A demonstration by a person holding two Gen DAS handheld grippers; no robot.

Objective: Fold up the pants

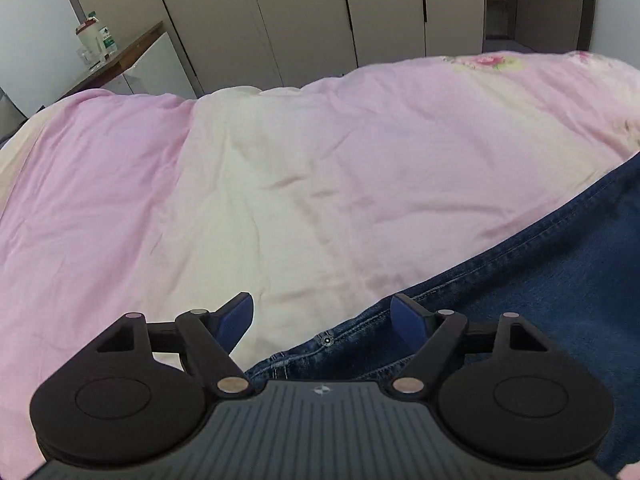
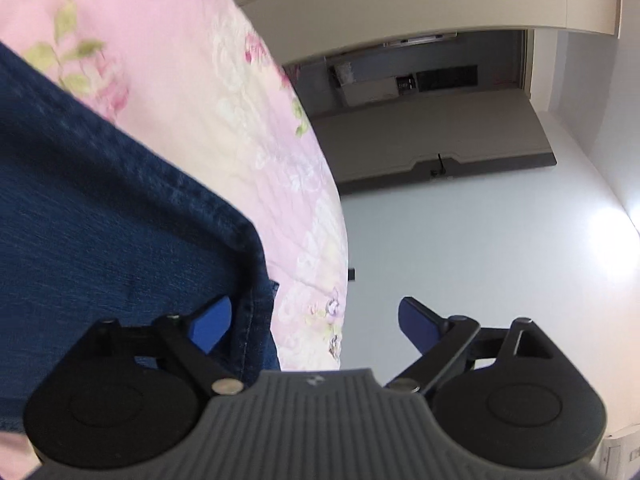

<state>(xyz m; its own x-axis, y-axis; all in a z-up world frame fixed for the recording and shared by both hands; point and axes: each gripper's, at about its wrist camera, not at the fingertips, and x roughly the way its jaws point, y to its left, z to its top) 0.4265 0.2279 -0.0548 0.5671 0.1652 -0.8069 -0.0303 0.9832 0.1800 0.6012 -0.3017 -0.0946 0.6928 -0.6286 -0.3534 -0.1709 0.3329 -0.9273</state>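
Observation:
Dark blue jeans (image 1: 540, 264) lie flat on a pink and cream bedcover (image 1: 248, 184). In the left wrist view my left gripper (image 1: 324, 316) is open, hovering over the jeans' waistband corner, where a metal rivet (image 1: 328, 340) shows between the blue pads. In the right wrist view the jeans (image 2: 92, 208) fill the left side, with the hem corner (image 2: 256, 280) near the bed's edge. My right gripper (image 2: 316, 320) is open and holds nothing, its left pad over the hem, its right pad out over the floor.
The flowered bedcover's edge (image 2: 316, 184) drops to a pale floor (image 2: 480, 240). Wardrobe doors (image 1: 304, 20) stand behind the bed. A wooden side table (image 1: 116, 60) with bottles is at the far left. A doorway (image 2: 420, 112) opens beyond.

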